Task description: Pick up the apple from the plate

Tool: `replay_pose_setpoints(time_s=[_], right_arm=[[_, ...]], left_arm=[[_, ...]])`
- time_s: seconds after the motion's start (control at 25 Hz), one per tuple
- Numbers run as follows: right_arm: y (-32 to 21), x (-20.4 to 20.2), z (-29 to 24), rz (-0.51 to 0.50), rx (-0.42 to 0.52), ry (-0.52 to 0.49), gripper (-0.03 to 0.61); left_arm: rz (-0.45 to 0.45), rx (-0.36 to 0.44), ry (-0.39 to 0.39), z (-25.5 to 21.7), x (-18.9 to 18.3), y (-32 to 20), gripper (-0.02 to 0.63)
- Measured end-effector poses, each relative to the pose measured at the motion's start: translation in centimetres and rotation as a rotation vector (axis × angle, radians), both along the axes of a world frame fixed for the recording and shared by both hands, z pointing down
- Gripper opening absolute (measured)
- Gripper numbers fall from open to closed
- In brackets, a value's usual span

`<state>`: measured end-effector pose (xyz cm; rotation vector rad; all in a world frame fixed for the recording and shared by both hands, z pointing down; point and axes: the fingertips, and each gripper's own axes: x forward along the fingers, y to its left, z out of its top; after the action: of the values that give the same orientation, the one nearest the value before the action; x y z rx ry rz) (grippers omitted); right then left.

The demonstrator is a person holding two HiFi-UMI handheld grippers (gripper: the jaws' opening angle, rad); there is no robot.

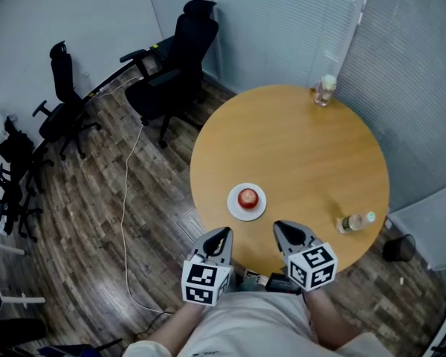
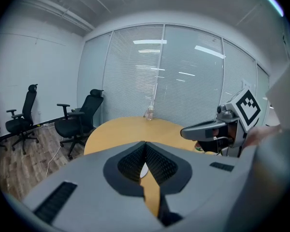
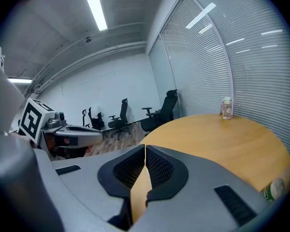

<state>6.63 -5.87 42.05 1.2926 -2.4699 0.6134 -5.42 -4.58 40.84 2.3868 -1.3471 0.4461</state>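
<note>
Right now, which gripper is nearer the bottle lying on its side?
Right. The right gripper is a short way left of the lying bottle; the left gripper is farther left still.

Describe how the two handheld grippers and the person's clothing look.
Both the left gripper and right gripper are grey, tapering shells with black textured pads. Each carries a white cube printed with black square markers. The person wears light-coloured clothing.

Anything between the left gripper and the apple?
Only bare table and the plate rim lie between left gripper and apple, as the head view shows.
</note>
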Motion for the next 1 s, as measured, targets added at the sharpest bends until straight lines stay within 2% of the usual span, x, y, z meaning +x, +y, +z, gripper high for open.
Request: replay_pose_setpoints(time_s=[0.6, 1.0], right_arm=[[-1.9, -0.4, 0.6, 0.074, -0.03, 0.013, 0.031], [-2.7, 0.0, 2.2, 0.104, -0.064, 0.008, 0.032]], left_arm=[[0.042, -0.021, 0.032, 0.3, -0.9, -3.6, 0.002], [0.09, -0.055, 0.028, 1.9, 0.5, -5.1, 0.002]])
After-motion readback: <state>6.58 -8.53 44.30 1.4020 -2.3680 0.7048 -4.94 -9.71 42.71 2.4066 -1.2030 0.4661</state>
